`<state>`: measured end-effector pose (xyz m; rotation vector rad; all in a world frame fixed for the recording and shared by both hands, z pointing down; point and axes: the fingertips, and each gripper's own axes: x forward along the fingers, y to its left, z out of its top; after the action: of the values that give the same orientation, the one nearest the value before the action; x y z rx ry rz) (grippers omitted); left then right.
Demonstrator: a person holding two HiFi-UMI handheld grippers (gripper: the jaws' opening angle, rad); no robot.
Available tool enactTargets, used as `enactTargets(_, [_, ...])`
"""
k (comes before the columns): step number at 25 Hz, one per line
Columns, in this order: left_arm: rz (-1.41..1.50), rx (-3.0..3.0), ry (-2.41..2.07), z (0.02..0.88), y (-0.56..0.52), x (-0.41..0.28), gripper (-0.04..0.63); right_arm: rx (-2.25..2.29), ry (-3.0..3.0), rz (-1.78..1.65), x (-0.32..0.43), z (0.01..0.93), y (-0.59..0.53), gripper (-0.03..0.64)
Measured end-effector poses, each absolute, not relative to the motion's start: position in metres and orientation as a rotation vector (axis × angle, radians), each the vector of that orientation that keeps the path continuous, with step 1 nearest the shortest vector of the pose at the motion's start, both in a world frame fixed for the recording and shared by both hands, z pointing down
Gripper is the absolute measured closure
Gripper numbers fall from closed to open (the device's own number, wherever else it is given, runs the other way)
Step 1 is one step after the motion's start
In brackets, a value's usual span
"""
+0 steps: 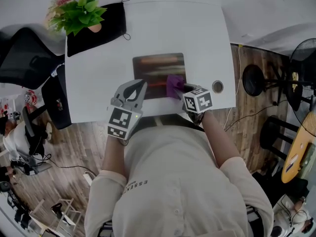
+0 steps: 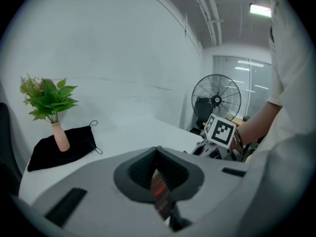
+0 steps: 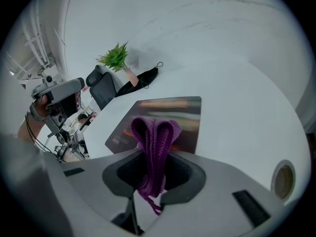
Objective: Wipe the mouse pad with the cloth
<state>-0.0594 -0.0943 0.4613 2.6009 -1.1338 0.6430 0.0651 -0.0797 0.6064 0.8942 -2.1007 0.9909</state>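
Torso: cream button-up shirt (image 1: 182,181) filling the bottom of the head view, with both sleeves reaching forward to the table.
Left gripper (image 1: 141,83): grey hand-held tool, closed tip to tip in its own view (image 2: 158,152), holding nothing; at the near left corner of the pad; contact with the pad not readable.
Left marker cube (image 1: 121,122): white with black squares, at the rear of that tool, just above the wrist.
Right gripper (image 1: 178,89): grey hand-held tool, clamped on the cloth (image 3: 153,157), beside the other tool at the table's near edge.
Right marker cube (image 1: 198,100): white with black squares, also seen from the left gripper view (image 2: 219,130).
Purple knitted cloth (image 1: 174,85): folded and bunched, standing up out of the right tool's grip (image 3: 154,132); over the near right part of the pad.
Dark rectangular mouse pad (image 1: 158,65): flat on the table, streaked with reddish and pale bands (image 3: 168,107); near the table's front edge, roughly centred.
White rectangular table (image 1: 98,83): round cable hole (image 1: 217,87) near the front right corner.
Green leafy plant in a pink vase (image 1: 79,11): upright at the far left corner, standing on a black drawstring fabric pouch (image 1: 106,26).
Black office chair (image 1: 24,58): left of the table.
Black pedestal fan (image 1: 301,58): on the wooden floor to the right, well apart from the table.
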Motion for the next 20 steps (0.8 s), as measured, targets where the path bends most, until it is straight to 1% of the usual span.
enactTargets(20, [0.634, 2.555, -1.227, 0.467, -0.076, -0.006, 0.594, 0.925, -2.068, 1.008, 0.16, 0.612, -0.071, 0.515])
